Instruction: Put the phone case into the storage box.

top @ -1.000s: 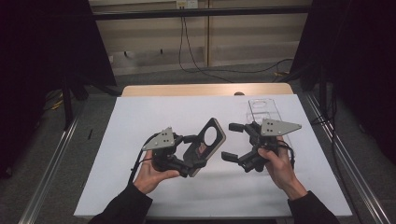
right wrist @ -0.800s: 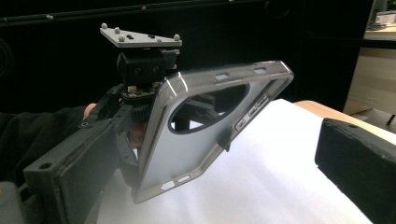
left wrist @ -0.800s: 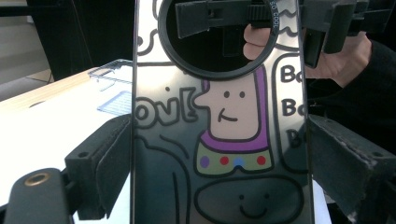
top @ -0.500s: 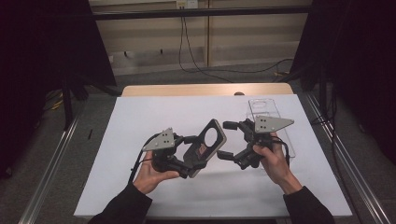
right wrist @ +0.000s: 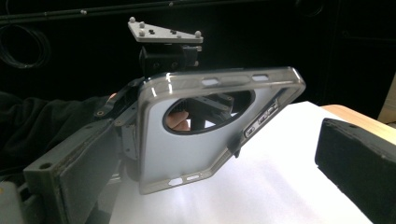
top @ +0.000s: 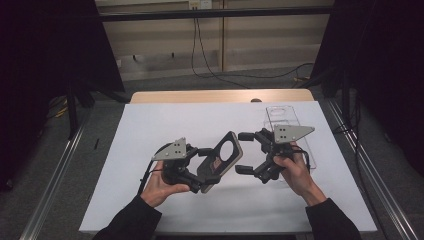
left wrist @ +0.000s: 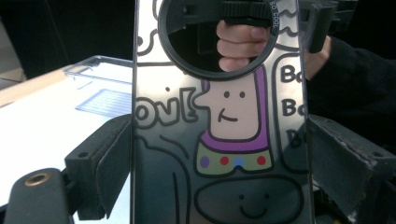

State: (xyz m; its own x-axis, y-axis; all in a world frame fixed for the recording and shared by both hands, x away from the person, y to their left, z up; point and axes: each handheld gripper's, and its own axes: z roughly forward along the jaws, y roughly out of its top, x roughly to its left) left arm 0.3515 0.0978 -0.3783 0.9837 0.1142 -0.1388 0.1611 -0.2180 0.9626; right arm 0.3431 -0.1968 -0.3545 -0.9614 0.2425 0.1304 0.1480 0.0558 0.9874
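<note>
A phone case (top: 223, 154) with a large round camera hole is clamped by its long sides between the jaws of my left gripper (top: 207, 169), tilted up toward the right. In the left gripper view the case (left wrist: 219, 140) shows a cartoon print on its glossy face, with black pads (left wrist: 109, 158) pressing on both edges. My right gripper (top: 245, 153) hangs just right of the case, jaws open wide and pointing at it, nothing between them. In the right gripper view the case's grey inner side (right wrist: 196, 144) stands ahead between the open jaws, apart from them.
A clear plastic tray (top: 285, 116) lies on the white table sheet (top: 165, 120) behind the right hand, near the back right; it is the same clear tray (left wrist: 100, 77) in the left gripper view. The wooden table edge (top: 200, 96) runs along the back.
My right gripper has edged slightly left, closer to the case. The left gripper and the case have stayed put.
</note>
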